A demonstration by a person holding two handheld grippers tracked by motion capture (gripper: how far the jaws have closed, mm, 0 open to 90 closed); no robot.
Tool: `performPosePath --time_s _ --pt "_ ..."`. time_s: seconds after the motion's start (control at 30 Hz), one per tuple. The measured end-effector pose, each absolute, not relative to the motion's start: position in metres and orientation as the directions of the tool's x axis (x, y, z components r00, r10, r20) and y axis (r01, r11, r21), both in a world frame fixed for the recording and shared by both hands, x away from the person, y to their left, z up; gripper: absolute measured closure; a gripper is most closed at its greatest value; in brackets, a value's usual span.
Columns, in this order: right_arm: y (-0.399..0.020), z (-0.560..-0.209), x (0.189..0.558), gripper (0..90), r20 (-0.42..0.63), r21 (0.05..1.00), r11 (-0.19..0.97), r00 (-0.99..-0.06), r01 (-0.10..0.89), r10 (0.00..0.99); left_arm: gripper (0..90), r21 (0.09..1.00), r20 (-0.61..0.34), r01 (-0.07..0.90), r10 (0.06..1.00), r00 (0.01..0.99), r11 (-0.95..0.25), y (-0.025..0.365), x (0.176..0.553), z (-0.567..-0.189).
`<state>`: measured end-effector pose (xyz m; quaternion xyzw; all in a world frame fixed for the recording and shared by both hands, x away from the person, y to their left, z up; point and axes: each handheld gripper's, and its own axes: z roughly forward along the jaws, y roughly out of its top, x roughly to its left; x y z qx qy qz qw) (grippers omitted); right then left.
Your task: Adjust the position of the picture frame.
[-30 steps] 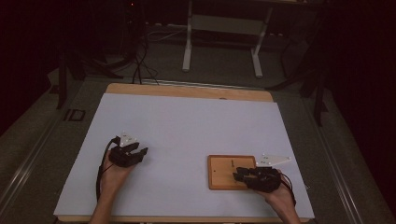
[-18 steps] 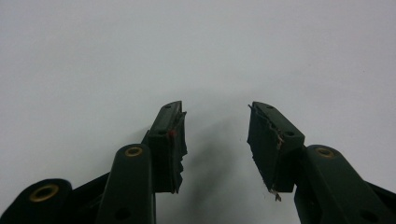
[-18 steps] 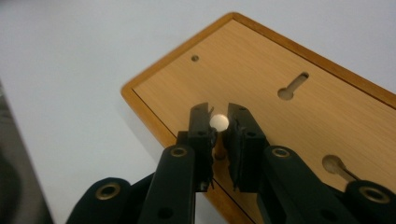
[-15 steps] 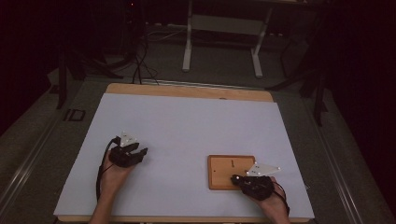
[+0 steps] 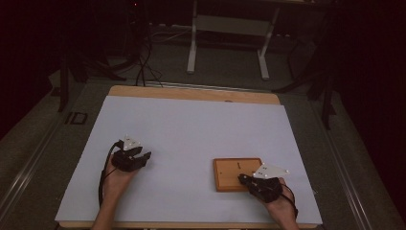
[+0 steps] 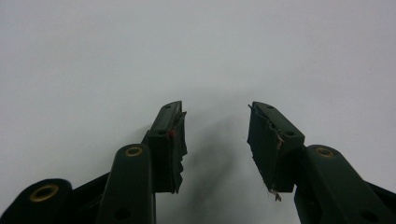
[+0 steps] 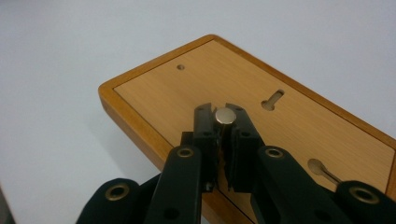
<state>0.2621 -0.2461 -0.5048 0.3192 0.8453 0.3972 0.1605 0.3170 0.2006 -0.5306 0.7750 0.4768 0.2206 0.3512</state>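
Observation:
A flat wooden board [image 5: 229, 168] lies on the white sheet at the near right. In the right gripper view the board [image 7: 196, 79] shows two keyhole slots and a small round hole. My right gripper [image 7: 220, 109] is shut on a small round silvery stud [image 7: 225, 116] just above the board's face, near its edge. From above, the right gripper [image 5: 244, 178] sits over the board's near right corner. My left gripper [image 5: 142, 158] rests on the sheet at the near left. Its jaws [image 6: 216, 126] stand open with bare sheet between them.
The white sheet [image 5: 191, 124] covers most of a wooden table [image 5: 191, 92]. Beyond the far edge, a metal frame [image 5: 227, 33] and cables [image 5: 143, 67] stand on the dark floor. A black cable trails from the left gripper along the person's wrist.
The right hand has drawn slightly toward the near edge and turned, so its grey plate now points right. The left hand has kept still.

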Motion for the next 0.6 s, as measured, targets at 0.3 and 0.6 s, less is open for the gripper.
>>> performPosePath --time_s 0.3,0.6 --pt "-0.242 -0.496 0.268 84.6 -0.044 0.786 0.488 -0.753 0.379 0.657 55.4 0.756 0.006 0.585 0.897 0.441 -0.293 0.202 0.317 -0.530" --pt "-0.228 -0.477 0.275 84.7 -0.036 0.820 0.463 -0.777 0.336 0.628 55.4 0.759 0.005 0.584 0.900 0.435 -0.287 0.203 0.317 -0.530"
